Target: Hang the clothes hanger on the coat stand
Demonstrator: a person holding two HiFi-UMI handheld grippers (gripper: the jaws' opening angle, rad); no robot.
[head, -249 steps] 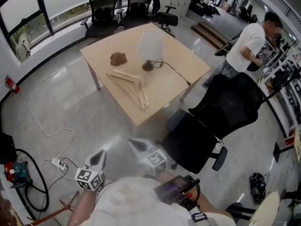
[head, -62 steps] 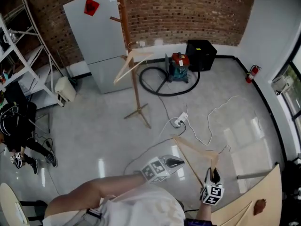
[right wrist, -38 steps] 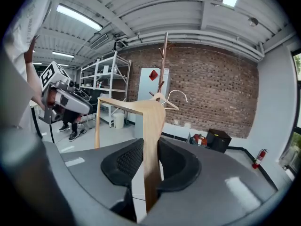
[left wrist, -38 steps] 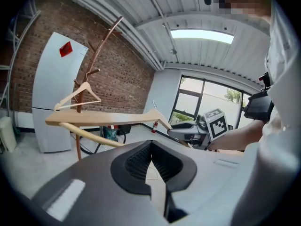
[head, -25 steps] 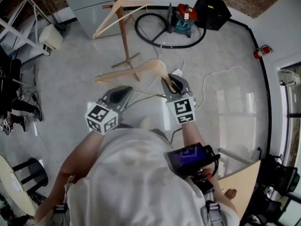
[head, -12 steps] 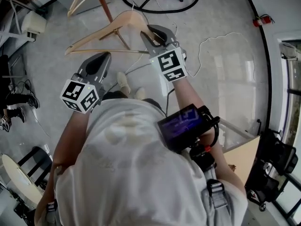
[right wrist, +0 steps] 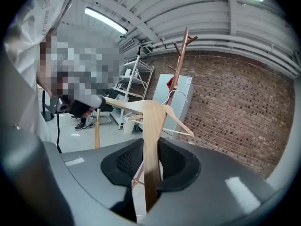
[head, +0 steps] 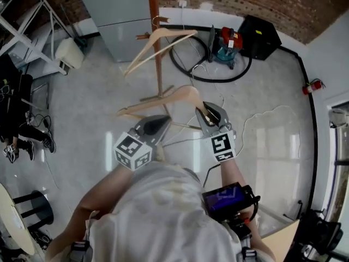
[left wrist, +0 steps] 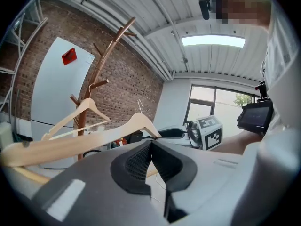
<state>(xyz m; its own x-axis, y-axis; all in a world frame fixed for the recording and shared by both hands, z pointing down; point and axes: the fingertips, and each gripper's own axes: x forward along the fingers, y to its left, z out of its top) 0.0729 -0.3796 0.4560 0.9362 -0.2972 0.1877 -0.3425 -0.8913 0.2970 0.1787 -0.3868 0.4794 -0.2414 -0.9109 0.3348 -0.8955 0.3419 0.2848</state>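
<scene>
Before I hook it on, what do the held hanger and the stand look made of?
Held hanger: apparently pale wood, smooth and matte, going by its even blond colour. Stand: seemingly darker wood, reddish-brown, probably stained; round pole with angled pegs.

Floor [head: 92, 119]: pale grey, glossy. Standing on it: wooden coat stand [head: 154, 15] on splayed feet, one hanger [head: 163, 39] on a peg; white fridge [head: 122, 15] behind it; red-and-teal vacuum cleaner [head: 226, 40] with black hose [head: 234, 79] looped alongside; black box [head: 262, 31] at the brick wall; red fire extinguisher [head: 312, 86]; loose white cable [head: 267, 113]
</scene>
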